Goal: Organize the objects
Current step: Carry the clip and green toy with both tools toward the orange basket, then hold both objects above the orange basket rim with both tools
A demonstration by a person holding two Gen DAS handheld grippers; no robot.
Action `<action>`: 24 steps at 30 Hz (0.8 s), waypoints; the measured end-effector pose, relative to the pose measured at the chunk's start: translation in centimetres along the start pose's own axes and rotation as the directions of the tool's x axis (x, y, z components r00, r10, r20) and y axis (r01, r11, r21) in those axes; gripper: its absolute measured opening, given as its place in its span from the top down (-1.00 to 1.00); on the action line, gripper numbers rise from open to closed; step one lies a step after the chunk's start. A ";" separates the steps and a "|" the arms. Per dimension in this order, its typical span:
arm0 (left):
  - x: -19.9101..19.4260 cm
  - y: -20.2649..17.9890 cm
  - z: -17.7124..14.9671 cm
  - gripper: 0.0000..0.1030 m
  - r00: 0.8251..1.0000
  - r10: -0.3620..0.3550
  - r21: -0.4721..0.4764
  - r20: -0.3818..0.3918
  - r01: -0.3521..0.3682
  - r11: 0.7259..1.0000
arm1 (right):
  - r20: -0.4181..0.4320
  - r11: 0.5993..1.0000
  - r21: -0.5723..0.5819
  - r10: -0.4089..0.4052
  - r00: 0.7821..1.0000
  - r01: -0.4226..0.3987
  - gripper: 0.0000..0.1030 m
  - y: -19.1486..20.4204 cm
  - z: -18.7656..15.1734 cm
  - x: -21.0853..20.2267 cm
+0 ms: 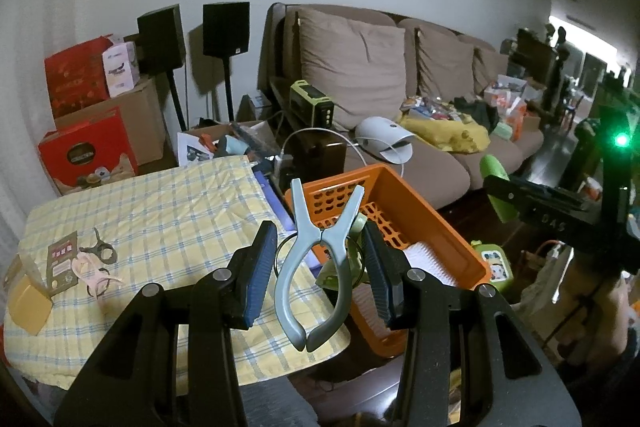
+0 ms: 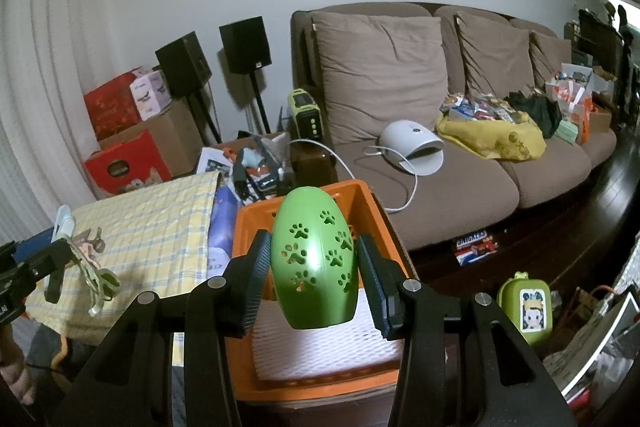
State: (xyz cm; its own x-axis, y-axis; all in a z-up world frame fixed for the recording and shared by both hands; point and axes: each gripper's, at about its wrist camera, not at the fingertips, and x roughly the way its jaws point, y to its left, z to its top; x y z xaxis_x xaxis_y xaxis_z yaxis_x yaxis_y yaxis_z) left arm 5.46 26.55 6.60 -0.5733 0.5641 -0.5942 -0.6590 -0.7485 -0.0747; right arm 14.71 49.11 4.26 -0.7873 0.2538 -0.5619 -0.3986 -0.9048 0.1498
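Note:
My left gripper is open around a pale blue clip that hangs between its fingers with a green clip and a wire ring; neither pad presses the blue clip. It sits over the table edge beside the orange basket. My right gripper is shut on a green egg-shaped case with paw-print holes, held above the orange basket, which has a white ribbed liner. The left gripper also shows in the right wrist view.
The table has a yellow checked cloth with pink and grey clips, a card and a tan box. A brown sofa with clutter stands behind. A small green case lies on the floor at right.

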 end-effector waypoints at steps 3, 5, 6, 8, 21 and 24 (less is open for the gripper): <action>0.1 -0.5 0.1 0.21 1.000 -0.006 0.009 0.010 0.005 1.000 | 0.001 1.000 0.002 -0.002 1.000 0.002 0.13 -0.1 0.0 0.0; 0.2 -1.2 0.2 0.21 1.000 -0.007 0.030 0.022 0.006 1.000 | 0.004 1.000 0.002 -0.005 1.000 0.005 0.13 -0.1 0.0 0.0; 0.3 -1.5 0.2 0.21 1.000 -0.008 0.037 0.026 0.007 0.999 | 0.007 1.000 0.001 -0.008 1.000 0.008 0.13 -0.2 0.0 -0.1; 0.4 -2.0 0.3 0.21 1.000 -0.014 0.047 0.027 0.013 0.999 | 0.008 1.000 0.002 -0.009 1.000 0.009 0.13 -0.3 -0.1 -0.1; 0.8 -3.4 0.5 0.21 0.999 -0.019 0.059 0.032 0.017 0.998 | 0.005 1.000 0.016 -0.022 1.000 0.021 0.13 -1.0 0.0 -0.1; 1.0 -3.6 0.6 0.21 0.999 -0.018 0.057 0.033 0.016 0.998 | 0.001 1.000 0.020 -0.020 1.000 0.020 0.13 -1.1 0.1 0.1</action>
State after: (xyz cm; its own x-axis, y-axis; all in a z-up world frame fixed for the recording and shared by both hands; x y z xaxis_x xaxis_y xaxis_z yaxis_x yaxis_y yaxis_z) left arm 6.99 30.01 6.76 -0.5769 0.5886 -0.5663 -0.6948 -0.7182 -0.0387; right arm 15.05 50.14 4.10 -0.7796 0.2726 -0.5639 -0.4238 -0.8925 0.1545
